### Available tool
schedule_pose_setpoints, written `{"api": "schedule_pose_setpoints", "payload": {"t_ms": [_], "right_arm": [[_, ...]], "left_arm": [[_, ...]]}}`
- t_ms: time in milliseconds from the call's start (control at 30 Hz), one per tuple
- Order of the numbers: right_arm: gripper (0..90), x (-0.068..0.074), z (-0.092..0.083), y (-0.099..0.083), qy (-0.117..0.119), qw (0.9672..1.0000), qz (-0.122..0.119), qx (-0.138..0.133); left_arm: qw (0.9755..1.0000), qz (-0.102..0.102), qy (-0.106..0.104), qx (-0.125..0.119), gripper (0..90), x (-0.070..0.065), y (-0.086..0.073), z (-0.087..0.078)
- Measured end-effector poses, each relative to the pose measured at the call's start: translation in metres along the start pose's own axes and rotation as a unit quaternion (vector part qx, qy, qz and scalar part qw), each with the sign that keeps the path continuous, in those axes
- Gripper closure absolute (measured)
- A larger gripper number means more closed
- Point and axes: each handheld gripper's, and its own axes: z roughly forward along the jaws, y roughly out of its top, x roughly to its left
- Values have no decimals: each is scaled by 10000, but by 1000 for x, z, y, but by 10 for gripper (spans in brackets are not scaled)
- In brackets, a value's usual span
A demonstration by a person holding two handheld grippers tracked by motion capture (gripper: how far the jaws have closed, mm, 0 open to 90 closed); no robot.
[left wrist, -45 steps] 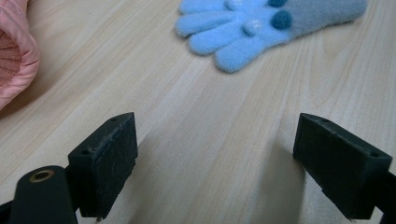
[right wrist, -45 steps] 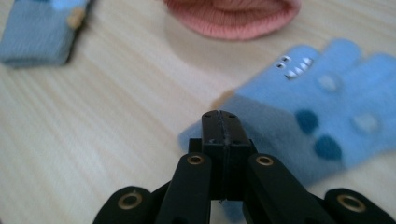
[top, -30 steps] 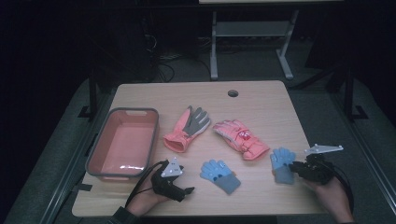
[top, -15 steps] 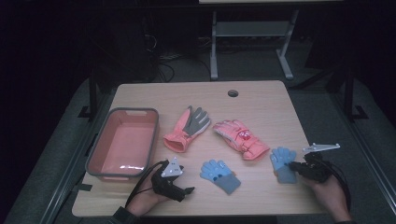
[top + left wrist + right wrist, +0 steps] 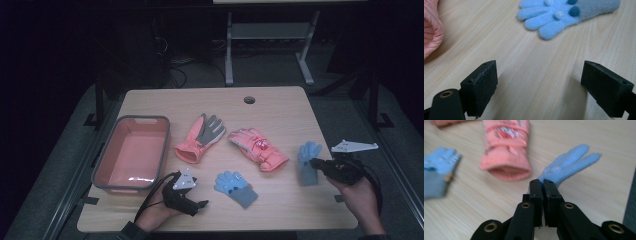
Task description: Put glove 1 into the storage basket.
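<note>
We're looking down on a light wooden table [image 5: 280, 107] with a round hole [image 5: 249, 100] near its far edge. At centre left sits a pink tub [image 5: 131, 152]. Mid-frame lie two pink gloves, one with a grey palm [image 5: 201, 137], one patterned [image 5: 258, 148]. Lower centre we see a blue glove [image 5: 235, 187]; another blue glove [image 5: 308, 161] lies at right.

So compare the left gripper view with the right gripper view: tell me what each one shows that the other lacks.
Left gripper view: the left gripper open over bare table, with a pink glove's cuff edge at the left.

Right gripper view: the right gripper shut on a blue glove, with a patterned pink glove beyond.

Both: the other blue glove lying loose, and the wooden table.
</note>
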Motion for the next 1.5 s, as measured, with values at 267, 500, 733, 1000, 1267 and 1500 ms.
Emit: {"api": "schedule_pose_setpoints", "payload": {"t_ms": [267,500,733,1000,1267,1500], "right_arm": [[865,23,2,36,448,9977,-363,-349],[864,50,15,58,850,9930,-732,-377],[864,71,35,64,1179,9881,-958,-247],[863,86,51,59,1386,9838,-1138,37],[860,93,65,52,1457,9811,-1226,358],[860,102,71,51,1574,9771,-1329,532]], "left_arm": [[10000,23,9,5,131,0,0,0],[10000,25,0,21,131,0,0,0],[10000,32,2,30,131,0,0,-1],[10000,-14,3,-27,131,0,0,0],[10000,-13,3,-27,131,0,0,0],[10000,-17,3,-28,131,0,0,0]]}}
